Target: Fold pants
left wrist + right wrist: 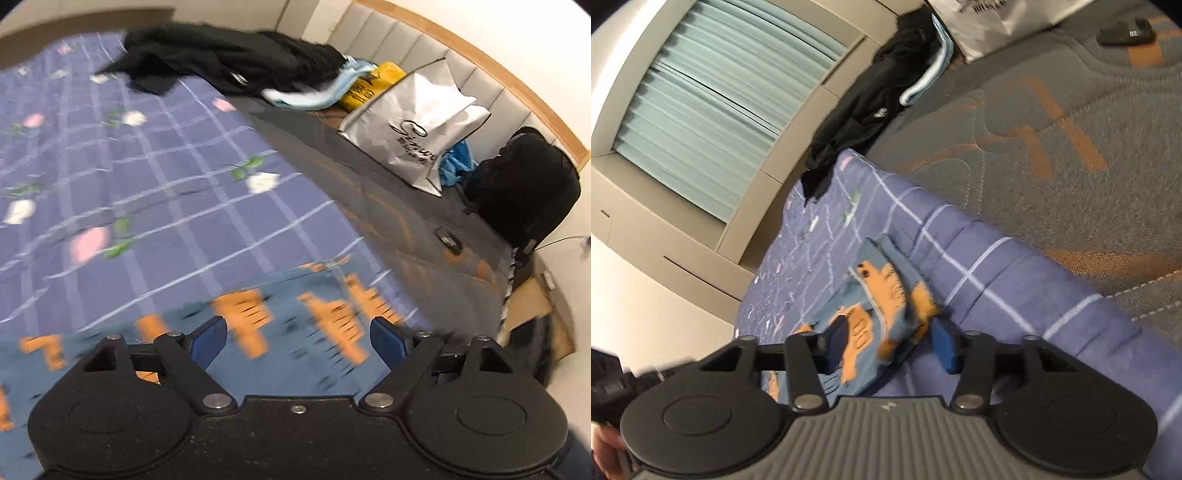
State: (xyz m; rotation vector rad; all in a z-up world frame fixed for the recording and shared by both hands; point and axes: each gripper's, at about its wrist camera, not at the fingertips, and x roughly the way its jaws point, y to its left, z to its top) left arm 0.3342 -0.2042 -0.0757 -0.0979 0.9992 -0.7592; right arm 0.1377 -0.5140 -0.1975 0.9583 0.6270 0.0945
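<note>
Blue pants lie under the spread, empty left gripper; only the right gripper, jaws apart around cloth, shows the window blind.

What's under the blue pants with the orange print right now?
The pants lie on the purple checked sheet, which covers part of the grey mattress. Whatever sits directly beneath the bunched fabric is covered. Both grippers, left and right, are open.

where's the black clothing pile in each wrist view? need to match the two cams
Left wrist: black clothing pile at top centre, on the far end of the blue plaid sheet.
Right wrist: same pile at upper centre, draped past the sheet's far corner, below the window.
Shared landmark: the light blue towel lying against the pile.
</note>
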